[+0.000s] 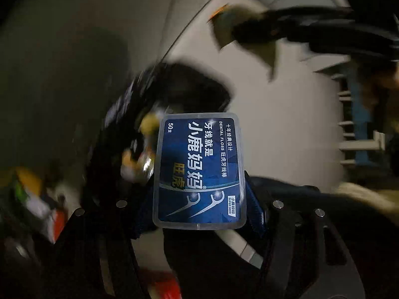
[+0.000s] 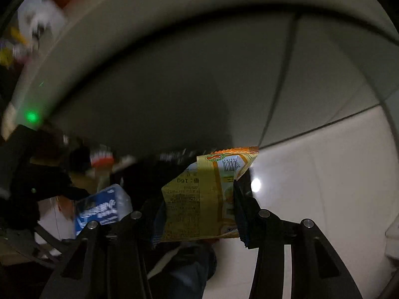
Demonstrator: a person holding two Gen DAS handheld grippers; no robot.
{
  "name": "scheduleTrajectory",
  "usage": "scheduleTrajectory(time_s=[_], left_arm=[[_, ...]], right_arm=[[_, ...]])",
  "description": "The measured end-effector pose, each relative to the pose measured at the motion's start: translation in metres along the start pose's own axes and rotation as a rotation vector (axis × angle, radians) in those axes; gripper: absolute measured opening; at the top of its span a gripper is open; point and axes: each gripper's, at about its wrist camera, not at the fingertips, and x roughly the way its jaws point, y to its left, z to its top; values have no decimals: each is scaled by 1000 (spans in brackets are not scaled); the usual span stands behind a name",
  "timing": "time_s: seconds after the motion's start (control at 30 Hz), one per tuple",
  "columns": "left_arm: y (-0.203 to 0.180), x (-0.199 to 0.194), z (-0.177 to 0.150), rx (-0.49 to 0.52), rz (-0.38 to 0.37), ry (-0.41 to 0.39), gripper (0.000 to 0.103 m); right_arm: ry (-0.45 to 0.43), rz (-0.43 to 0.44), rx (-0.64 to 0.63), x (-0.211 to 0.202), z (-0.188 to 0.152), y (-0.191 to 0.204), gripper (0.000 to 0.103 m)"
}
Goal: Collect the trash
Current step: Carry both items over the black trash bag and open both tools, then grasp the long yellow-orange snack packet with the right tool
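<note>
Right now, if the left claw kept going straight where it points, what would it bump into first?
Probably the black bag full of trash, just past the dental floss box the left claw holds. The picture is blurry, so depth is uncertain.

The dental floss box [image 1: 199, 172] is clear plastic with a deep blue label, white lettering, yellow characters and two white floss-pick drawings. The snack wrapper [image 2: 207, 199] is yellow with orange edges and a black barcode on white. The floor tiles [image 2: 324, 174] are pale with dark seams.

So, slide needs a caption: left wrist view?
Left tongs grip a clear plastic dental floss box with blue label above pale floor.
</note>
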Motion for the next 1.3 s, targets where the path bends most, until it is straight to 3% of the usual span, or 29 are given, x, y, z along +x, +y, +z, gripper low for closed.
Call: scheduleTrajectory(time_s=[0.13,0.17,0.23,0.27,0.33,0.43,0.6,0.73,0.9,0.93,1.0,1.07,1.2,1.27,1.3], left_arm=[[35,72,-19,-91,107,80,62],[44,90,-21,-110,142,106,67],[66,121,-22,-149,214,166,84],[73,130,-19,-170,227,185,86],[91,151,-21,-237,261,245,86],[106,157,-19,-280,267,263,86],[91,139,-20,-213,264,235,88],[61,89,-24,-124,203,177,88],[-2,-50,-20,36,25,-106,88],[-12,-73,-17,55,-4,-150,89],[-27,-129,-11,88,-80,-266,92],[-38,-174,-4,84,-119,-381,94],[-30,-238,3,0,-60,-556,94],[-22,-253,1,-57,3,-597,94],[-18,-255,0,-80,19,-607,94]], right_arm=[[82,2,-26,74,-7,11,47],[97,-3,-25,93,-9,12,48],[145,-28,-23,124,-11,12,56],[174,-52,-17,138,-11,11,67],[203,-60,-8,154,-9,12,67],[219,-68,-4,162,-9,16,73],[200,-81,-28,138,-4,25,73],[117,-56,-14,74,1,26,73],[-92,38,-48,-61,19,38,75],[-160,92,-63,-99,29,44,77],[-321,137,-123,-166,55,57,96],[-450,131,-184,-206,83,64,97],[-553,-15,-227,-229,155,59,97],[-527,-145,-134,-220,203,29,97],[-504,-129,-47,-215,223,9,92]])
